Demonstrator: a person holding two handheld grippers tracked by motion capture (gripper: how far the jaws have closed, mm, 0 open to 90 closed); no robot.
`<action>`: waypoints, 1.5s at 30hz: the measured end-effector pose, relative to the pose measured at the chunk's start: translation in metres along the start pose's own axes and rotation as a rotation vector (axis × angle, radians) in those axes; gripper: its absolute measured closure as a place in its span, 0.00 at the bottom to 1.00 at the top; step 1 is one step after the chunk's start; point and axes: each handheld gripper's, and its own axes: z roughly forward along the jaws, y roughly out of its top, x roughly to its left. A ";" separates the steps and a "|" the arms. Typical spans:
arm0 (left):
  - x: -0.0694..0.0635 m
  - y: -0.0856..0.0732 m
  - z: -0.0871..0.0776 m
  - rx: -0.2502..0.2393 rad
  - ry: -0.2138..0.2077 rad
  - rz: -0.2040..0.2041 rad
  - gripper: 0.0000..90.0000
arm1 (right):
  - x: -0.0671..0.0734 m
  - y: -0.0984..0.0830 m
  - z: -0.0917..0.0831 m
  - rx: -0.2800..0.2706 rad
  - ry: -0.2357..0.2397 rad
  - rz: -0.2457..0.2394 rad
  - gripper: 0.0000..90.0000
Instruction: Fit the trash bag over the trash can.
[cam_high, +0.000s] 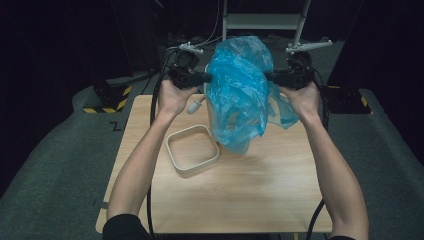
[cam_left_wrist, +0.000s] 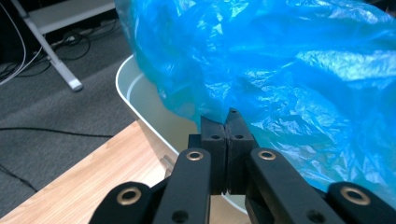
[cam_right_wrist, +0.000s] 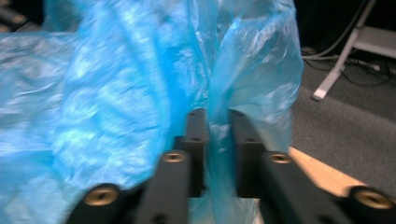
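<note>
Nearest the high view: two bare forearms coming up from the bottom edge, over the pale wooden surface (cam_high: 260, 190). Left to right from there.

Left tongs (cam_high: 206, 78): jaws pressed together, clamped on the left edge of the crinkly translucent blue plastic bag (cam_high: 240, 95). The left gripper view confirms it, pads (cam_left_wrist: 215, 140) flush together with a pinch of film at the tips.

Low square cream-coloured container with rounded corners (cam_high: 192, 150) sits empty on the surface, just below and left of the bag's hanging bottom. A small white rounded object (cam_high: 195, 106) lies near the left hand; can't tell what it is.

Tall white bin rim (cam_left_wrist: 135, 100) shows under the bag in the left gripper view, at the far edge of the surface; bag hangs over it, bottom draped in front.

Right tongs (cam_high: 270, 76): closed on the bag's right edge. In the right gripper view a fold of blue film is pinched between the pads (cam_right_wrist: 243, 140), picture blurred.

Progress, as a judgement: bag picked up and held spread between both tongs, so the grasp on both sides is done. Left: open the mouth wider, lower it into the bin, fold the rim over. Bag not yet seated inside.
</note>
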 end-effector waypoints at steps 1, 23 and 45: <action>0.000 0.001 -0.001 -0.008 0.001 0.001 0.99 | 0.004 0.002 0.000 -0.001 0.006 -0.016 0.98; 0.010 -0.006 -0.007 -0.004 0.075 0.010 0.91 | 0.052 0.013 0.046 0.133 0.062 -0.109 0.83; 0.013 -0.011 0.001 0.019 0.058 -0.001 0.94 | 0.022 0.047 -0.020 -0.121 -0.018 -0.011 0.45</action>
